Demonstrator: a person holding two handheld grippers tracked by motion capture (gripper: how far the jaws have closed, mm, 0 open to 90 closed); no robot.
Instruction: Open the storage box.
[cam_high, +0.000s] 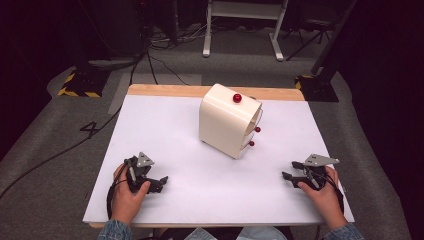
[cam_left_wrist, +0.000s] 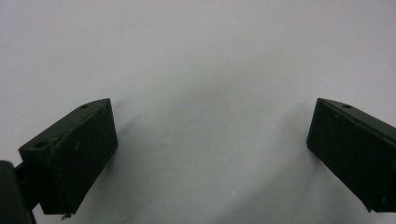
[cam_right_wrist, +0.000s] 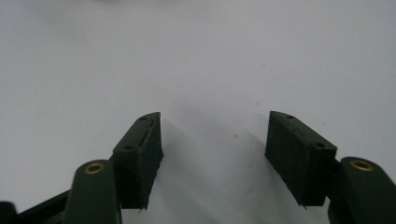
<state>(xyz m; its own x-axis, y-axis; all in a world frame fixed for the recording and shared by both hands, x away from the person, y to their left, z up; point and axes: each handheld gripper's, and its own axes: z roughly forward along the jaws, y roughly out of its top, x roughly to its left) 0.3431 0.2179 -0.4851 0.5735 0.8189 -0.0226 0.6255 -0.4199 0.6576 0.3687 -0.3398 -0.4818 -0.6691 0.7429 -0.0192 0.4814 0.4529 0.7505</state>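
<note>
Both tongs, left (cam_high: 159, 183) and right (cam_high: 289, 170), rest spread and empty near the tabletop's (cam_high: 165, 130) front corners; a hasty reach could topple the cream cabinet (cam_high: 225, 122).

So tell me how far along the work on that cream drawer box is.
Nothing looks done yet. The cream drawer box stands mid-table, and its red knobs on the drawer fronts sit untouched. Nothing is in hand: the left gripper and the right gripper both rest open near the front edge of the white table, jaws spread over bare surface. All the handling of the box is still left.
</note>
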